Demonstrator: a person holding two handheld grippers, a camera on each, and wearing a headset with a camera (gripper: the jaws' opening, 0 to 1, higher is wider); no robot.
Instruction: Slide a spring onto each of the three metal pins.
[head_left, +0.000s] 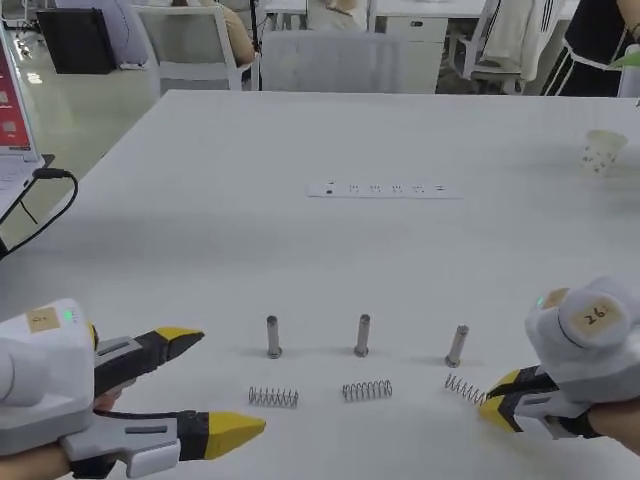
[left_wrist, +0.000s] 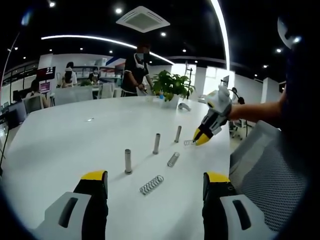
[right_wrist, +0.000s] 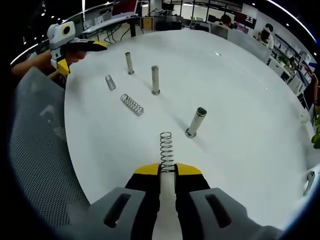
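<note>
Yellow-tipped R gripper (right_wrist: 167, 169) fingers clamped on end of spring (right_wrist: 166, 145), flat on desk (right_wrist: 240, 90) by metal pin (right_wrist: 195, 121); L gripper (left_wrist: 155, 177) fingers wide apart, empty.

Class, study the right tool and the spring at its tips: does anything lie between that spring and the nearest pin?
Nothing visible does. The right tool grips the near end of the spring, and only bare table separates the spring from the nearest pin, which stands upright just beside it.
</note>
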